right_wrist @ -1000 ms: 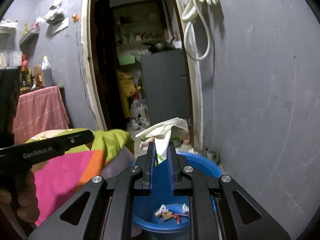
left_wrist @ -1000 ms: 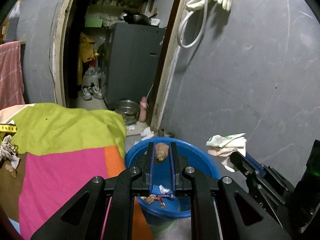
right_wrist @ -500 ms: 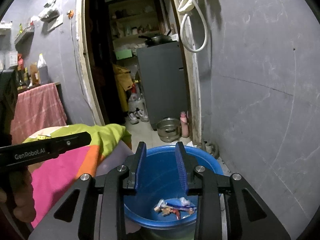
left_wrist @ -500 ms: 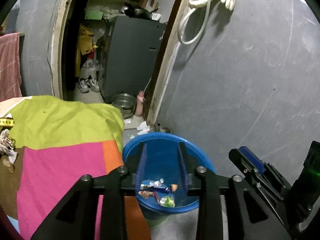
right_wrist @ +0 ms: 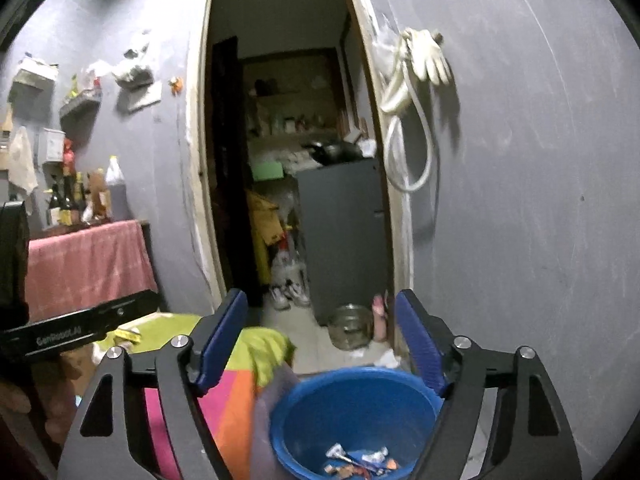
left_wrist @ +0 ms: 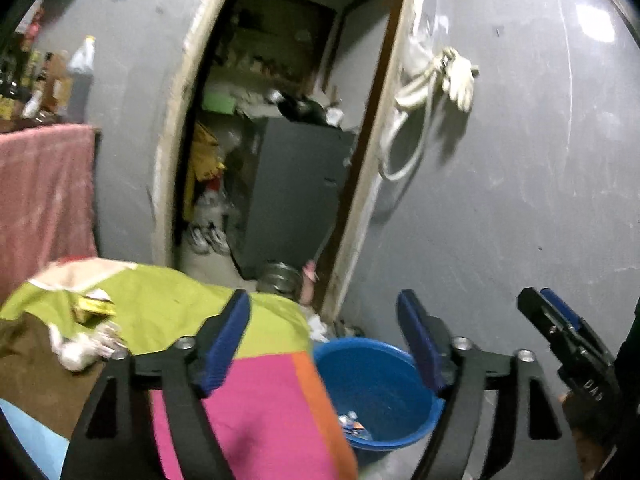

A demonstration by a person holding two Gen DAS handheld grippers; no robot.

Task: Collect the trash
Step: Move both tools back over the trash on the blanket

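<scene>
A blue basin (left_wrist: 380, 384) stands on the floor by the grey wall, with several wrappers (left_wrist: 352, 428) lying in its bottom. My left gripper (left_wrist: 322, 304) hovers above and left of it, its jaws opening wide with nothing between them. My right gripper (right_wrist: 320, 304) hangs above the same basin (right_wrist: 352, 412), its jaws also opening and empty, with the dropped wrappers (right_wrist: 360, 460) below. On the green, pink and orange cloth (left_wrist: 256, 408) lie a yellow packet (left_wrist: 94, 306) and crumpled white scraps (left_wrist: 84, 346). The right gripper's tip (left_wrist: 552, 312) shows at the left wrist view's right edge.
Beyond the basin is an open doorway (right_wrist: 280, 160) with a grey cabinet (right_wrist: 340, 232), a steel bowl (right_wrist: 350, 326) and shoes on the floor. A hose and glove (right_wrist: 416, 72) hang on the wall. A pink-draped stand (right_wrist: 88, 260) with bottles is at left.
The left gripper let go of a brown lump and the right a white paper wad, and neither shows now. Both jaws spread wide and both grippers rose, tilting the views upward.
</scene>
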